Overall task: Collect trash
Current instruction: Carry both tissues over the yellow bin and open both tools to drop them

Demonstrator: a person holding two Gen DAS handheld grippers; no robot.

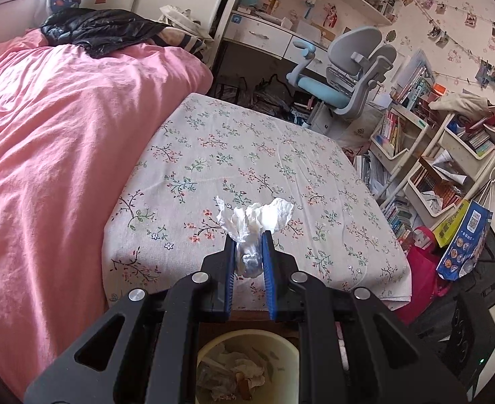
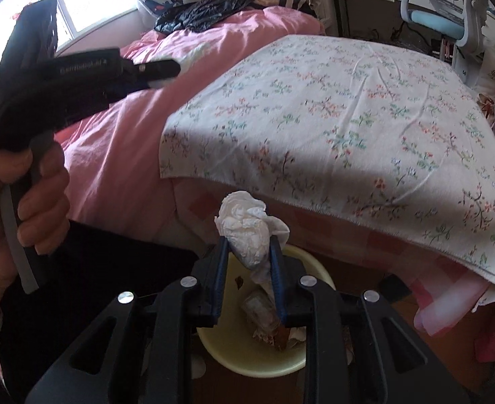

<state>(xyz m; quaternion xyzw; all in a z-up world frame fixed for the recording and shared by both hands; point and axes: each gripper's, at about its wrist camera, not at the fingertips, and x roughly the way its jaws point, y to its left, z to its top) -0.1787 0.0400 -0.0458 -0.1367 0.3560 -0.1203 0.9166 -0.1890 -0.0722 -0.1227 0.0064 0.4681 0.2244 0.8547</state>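
Note:
My left gripper point(image 1: 249, 240) is shut on a crumpled white tissue point(image 1: 252, 222) and holds it above the near edge of the floral-cloth table point(image 1: 247, 155). A pale yellow trash bin point(image 1: 247, 367) with crumpled paper inside sits below it on the floor. My right gripper point(image 2: 249, 244) is shut on another crumpled white tissue point(image 2: 247, 225) and holds it above the same bin point(image 2: 257, 353). The left gripper also shows in the right wrist view point(image 2: 166, 74), held in a hand at upper left.
A bed with a pink duvet point(image 1: 45, 141) and a black jacket point(image 1: 96, 30) lies to the left of the table. A grey-blue desk chair point(image 1: 341, 74), a desk and book racks point(image 1: 425, 155) stand beyond. A pink bag point(image 1: 419, 269) sits at the right.

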